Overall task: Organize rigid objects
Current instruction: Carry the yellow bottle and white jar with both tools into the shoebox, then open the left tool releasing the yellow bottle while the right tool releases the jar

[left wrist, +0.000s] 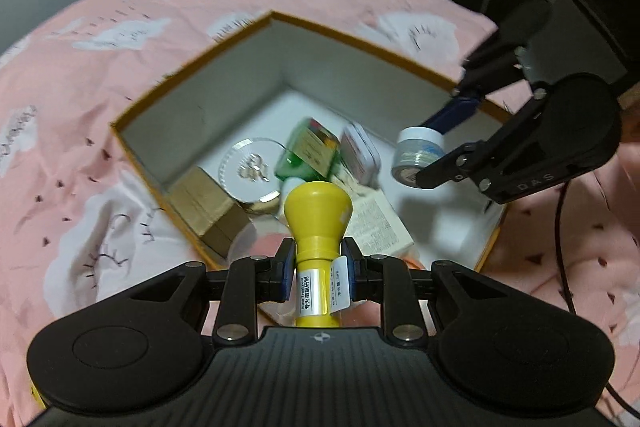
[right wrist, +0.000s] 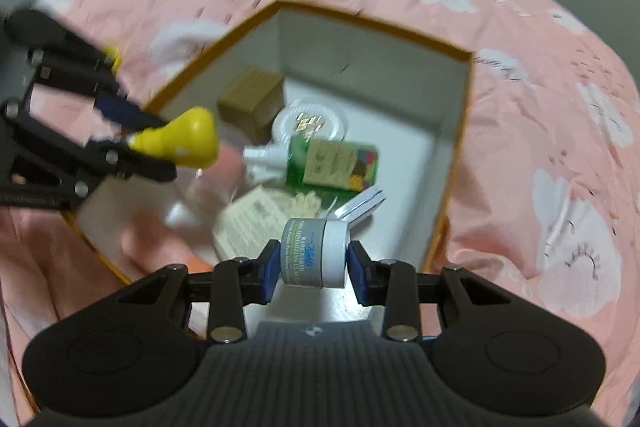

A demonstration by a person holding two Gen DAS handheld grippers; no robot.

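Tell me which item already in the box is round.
The white round compact with the gold emblem on its lid; the brown carton and green bottle beside it are boxy.

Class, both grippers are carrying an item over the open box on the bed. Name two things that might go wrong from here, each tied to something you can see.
1. The left gripper and right gripper hang close over one box; they may collide.
2. The box floor is crowded; dropping the yellow bottle or small jar could topple the green bottle.
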